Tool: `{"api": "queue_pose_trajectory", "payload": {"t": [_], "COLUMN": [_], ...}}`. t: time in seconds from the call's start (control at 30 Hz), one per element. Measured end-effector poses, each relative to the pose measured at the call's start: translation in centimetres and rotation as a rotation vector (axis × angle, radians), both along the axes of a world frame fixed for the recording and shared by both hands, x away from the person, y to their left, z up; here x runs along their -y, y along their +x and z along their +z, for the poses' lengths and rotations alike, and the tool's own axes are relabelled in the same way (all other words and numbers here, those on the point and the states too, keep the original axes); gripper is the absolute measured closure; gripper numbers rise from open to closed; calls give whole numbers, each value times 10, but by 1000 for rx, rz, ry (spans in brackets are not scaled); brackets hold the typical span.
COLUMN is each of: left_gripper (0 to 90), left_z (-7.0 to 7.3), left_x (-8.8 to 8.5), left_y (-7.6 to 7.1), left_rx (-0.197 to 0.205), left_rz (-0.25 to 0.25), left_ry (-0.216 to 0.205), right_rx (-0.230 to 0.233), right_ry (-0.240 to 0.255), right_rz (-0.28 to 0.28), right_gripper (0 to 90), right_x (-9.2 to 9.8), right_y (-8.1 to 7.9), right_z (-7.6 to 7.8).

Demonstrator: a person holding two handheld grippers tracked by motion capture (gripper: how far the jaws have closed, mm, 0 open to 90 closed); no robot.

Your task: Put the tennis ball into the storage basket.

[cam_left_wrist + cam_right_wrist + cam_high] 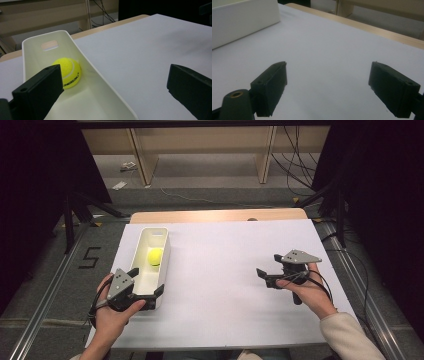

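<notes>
A yellow tennis ball (155, 256) (67, 72) lies inside a long white bin (141, 245) (35, 50) at the left of the table. My left gripper (147, 279) (113, 75) is at the bin's near end and is open. One of its jaws is inside the bin just short of the ball, the other outside over the table, with the bin's right wall between them untouched. My right gripper (268, 264) (328, 75) hovers low over the bare table at the right, pointing left, open with nothing between its jaws. The bin's side (242, 22) is far off in the right gripper view.
A white sheet (225, 285) covers the table, and a wooden edge (215, 215) shows along the far side. Beyond it stand wooden shelf legs (140, 160) and loose cables (295, 170) on the floor. Metal rails (45, 295) run along both sides.
</notes>
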State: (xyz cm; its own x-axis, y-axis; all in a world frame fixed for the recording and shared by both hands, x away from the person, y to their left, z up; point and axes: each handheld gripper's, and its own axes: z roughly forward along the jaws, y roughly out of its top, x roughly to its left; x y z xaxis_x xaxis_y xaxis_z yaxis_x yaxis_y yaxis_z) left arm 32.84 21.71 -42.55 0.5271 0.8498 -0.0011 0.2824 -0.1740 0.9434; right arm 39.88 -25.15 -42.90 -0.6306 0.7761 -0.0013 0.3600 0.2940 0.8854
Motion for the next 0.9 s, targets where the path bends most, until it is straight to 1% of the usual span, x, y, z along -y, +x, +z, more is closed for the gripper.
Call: {"api": "queue_pose_trajectory", "payload": {"t": [0.3,0.47,0.53,0.9], "left_gripper": [0,0,0,0], "left_z": [0,0,0,-1], "left_x": [0,0,0,0], "left_y": [0,0,0,1], "left_rx": [0,-1,-2,-5], "left_rz": [0,-1,-2,-7], "left_ry": [0,4,2,4], "right_rx": [-6,-4,-15,3], "right_ry": [-1,3,6,12], "right_rz": [-16,-24,-26,-26], "right_gripper": [157,156,156,152], "right_x": [12,15,16,18], "right_y": [-10,-14,-16,-18], "right_z": [-5,-6,-5,-5]}}
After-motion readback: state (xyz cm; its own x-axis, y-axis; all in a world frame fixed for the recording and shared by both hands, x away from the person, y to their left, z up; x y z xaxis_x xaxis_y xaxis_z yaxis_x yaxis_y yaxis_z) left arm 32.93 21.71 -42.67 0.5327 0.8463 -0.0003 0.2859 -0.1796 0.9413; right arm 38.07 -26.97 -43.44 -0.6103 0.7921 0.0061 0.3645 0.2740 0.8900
